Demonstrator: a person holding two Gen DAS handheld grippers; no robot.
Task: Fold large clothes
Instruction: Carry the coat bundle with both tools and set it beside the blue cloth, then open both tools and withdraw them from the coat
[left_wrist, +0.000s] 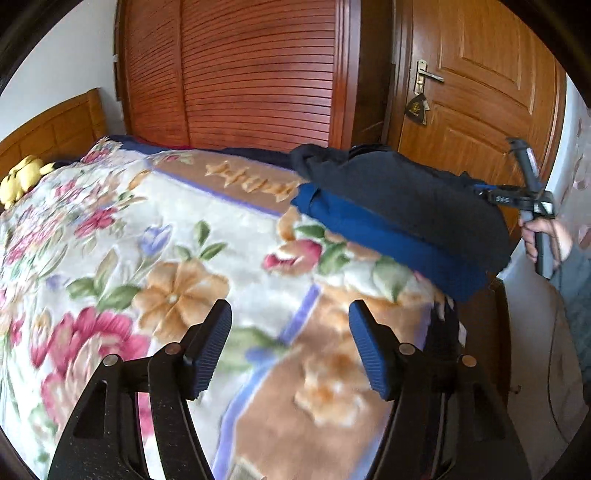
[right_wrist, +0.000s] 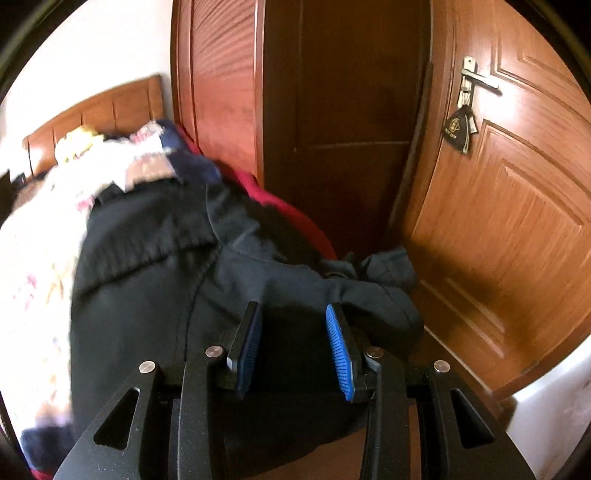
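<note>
On the bed, a plush floral blanket (left_wrist: 177, 236) lies under my left gripper (left_wrist: 290, 347), whose ribbed blue pads stand wide apart, holding nothing. My right gripper (right_wrist: 293, 347) hovers partly open, also empty, over the dark jacket (right_wrist: 155, 295), a rumpled heap with knit ribbing and perhaps a blue lining (left_wrist: 388, 229), blurred, near the blanket's edge.
</note>
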